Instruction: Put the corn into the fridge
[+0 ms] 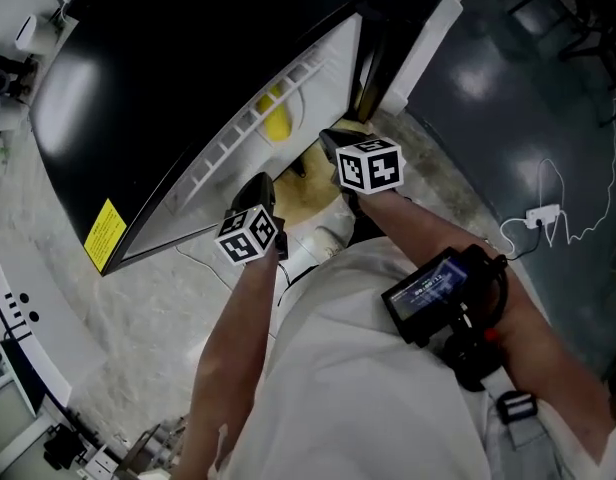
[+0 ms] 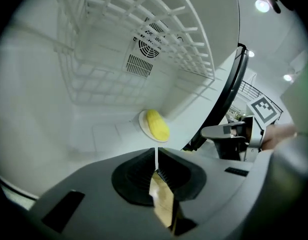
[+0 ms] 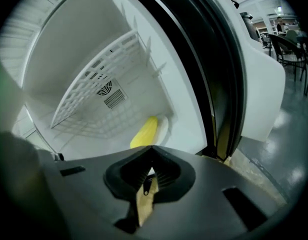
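The yellow corn (image 2: 157,125) lies on a small white plate (image 2: 143,121) on the floor of the open fridge's white interior (image 2: 94,114). From the right gripper view the corn (image 3: 144,132) shows just beyond the jaws, and in the head view the corn (image 1: 275,118) peeks out under the shelf rail. My left gripper (image 2: 156,151) is shut and holds nothing, a short way in front of the corn. My right gripper (image 3: 152,153) is shut too, also with nothing in it, at the fridge mouth. In the head view both grippers (image 1: 256,193) (image 1: 335,146) sit side by side at the opening.
A white wire shelf (image 2: 159,24) hangs above the corn, with a fan vent (image 2: 149,46) on the back wall. The black fridge cabinet (image 1: 168,78) fills the left; its open door (image 3: 244,59) stands to the right. A power strip with cable (image 1: 541,215) lies on the floor.
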